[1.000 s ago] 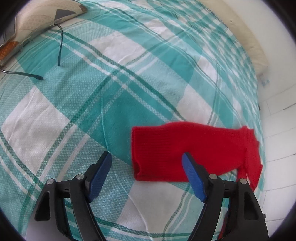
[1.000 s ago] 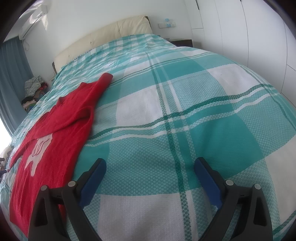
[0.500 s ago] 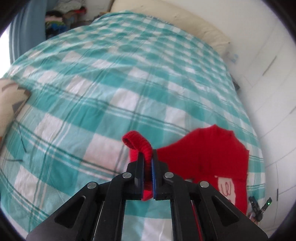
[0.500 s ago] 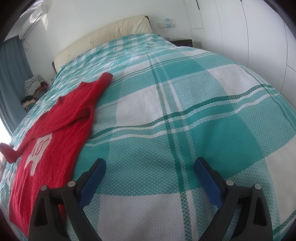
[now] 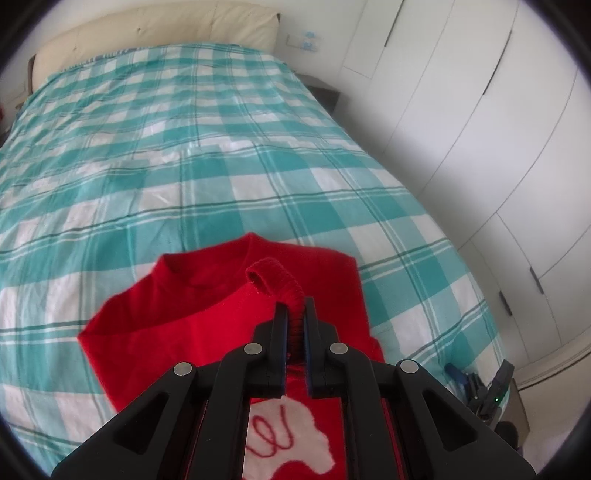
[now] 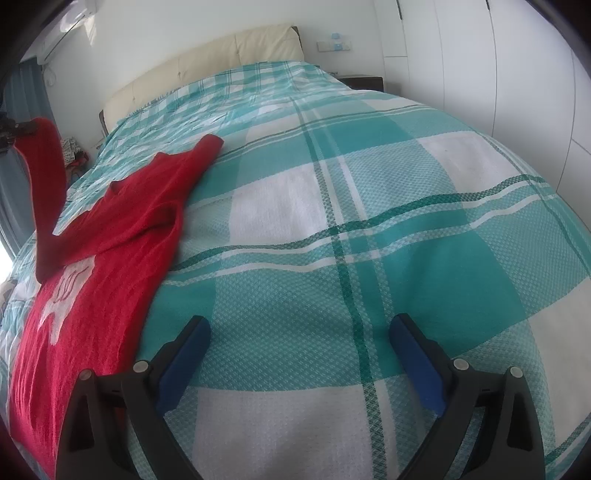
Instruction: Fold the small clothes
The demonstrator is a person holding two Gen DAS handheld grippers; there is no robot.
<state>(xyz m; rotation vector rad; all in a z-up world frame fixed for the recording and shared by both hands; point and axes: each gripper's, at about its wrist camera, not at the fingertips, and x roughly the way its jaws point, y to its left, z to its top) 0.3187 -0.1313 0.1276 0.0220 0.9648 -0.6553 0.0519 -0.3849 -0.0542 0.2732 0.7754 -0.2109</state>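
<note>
A red sweater with a white patch on its front lies flat on the bed, neck toward the headboard. My left gripper has the sweater's sleeve cuff pinched between its blue pads, raised over the sweater's chest. Its jaws are opening slightly, and the cuff is still between them. From the right wrist view, the lifted sleeve hangs up from the sweater at the far left. My right gripper stands open over bare bedspread, to the right of the sweater, with nothing between its fingers.
The teal and white plaid bedspread covers the whole bed. A cream headboard is at the far end. White wardrobe doors run along the right, with a dark nightstand beside them. A pile of clothes sits beyond the bed's left side.
My left gripper went from open beside the sleeve to shut on its cuff, then lifted it and swung it over the sweater's body. The right gripper stayed put.
</note>
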